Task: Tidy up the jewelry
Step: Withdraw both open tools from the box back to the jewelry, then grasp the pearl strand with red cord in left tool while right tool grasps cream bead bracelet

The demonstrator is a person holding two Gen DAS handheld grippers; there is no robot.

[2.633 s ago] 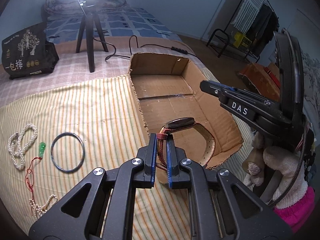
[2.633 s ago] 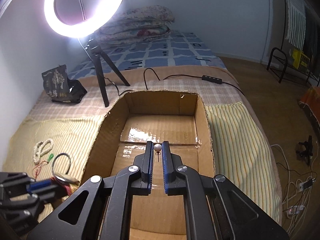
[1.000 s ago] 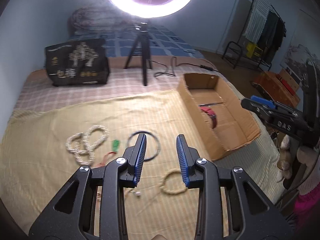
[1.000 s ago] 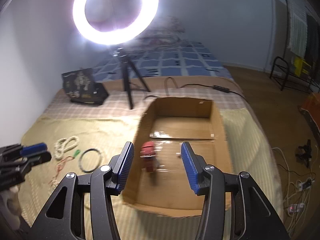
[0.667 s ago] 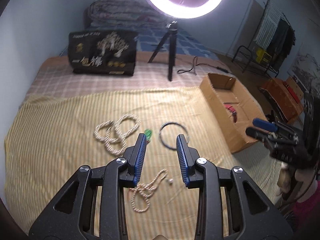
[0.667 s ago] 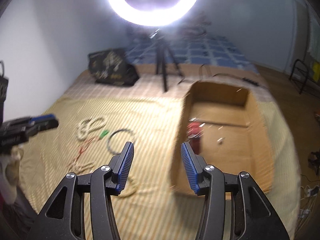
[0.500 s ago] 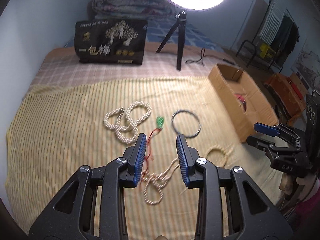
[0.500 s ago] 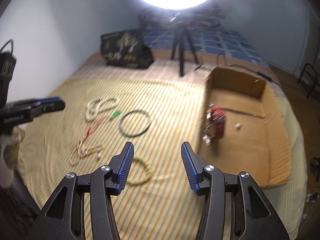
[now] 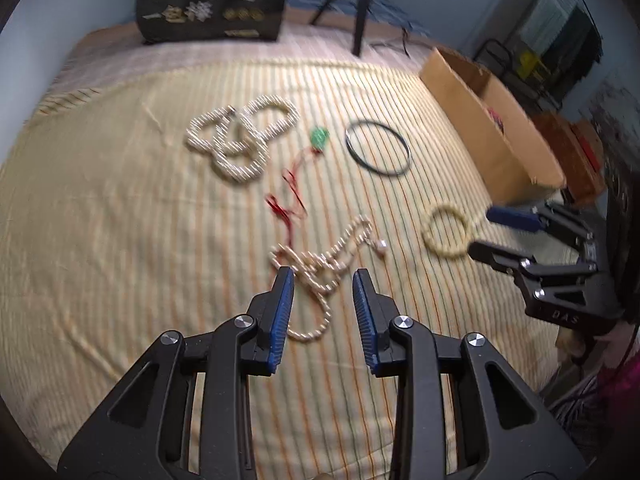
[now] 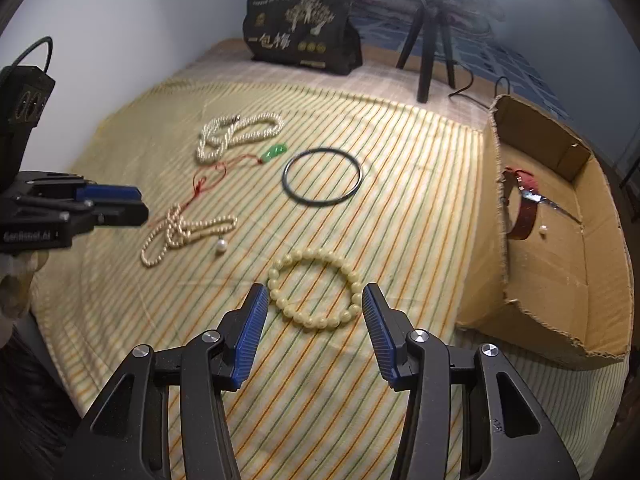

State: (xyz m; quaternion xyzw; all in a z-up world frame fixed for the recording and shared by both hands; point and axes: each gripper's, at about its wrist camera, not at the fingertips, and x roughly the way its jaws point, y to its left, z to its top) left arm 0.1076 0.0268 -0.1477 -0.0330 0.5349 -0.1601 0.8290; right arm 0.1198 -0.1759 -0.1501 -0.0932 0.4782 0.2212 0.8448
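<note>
Striped bedspread (image 10: pixel 420 168), cardboard box (image 10: pixel 560 300) at right edge, beaded bracelet (image 10: pixel 316 292) before parted right gripper (image 10: pixel 314 330)

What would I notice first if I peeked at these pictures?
Probably the jewelry scattered on the striped yellow cloth: a cream bead bracelet right in front of the open right gripper, and a black bangle farther back. At the right, a cardboard box already holds a red-strapped watch.

Black printed bag (image 10: pixel 302 32), tripod (image 10: pixel 431 36) at bed's far end; striped cloth (image 10: pixel 420 208).
</note>
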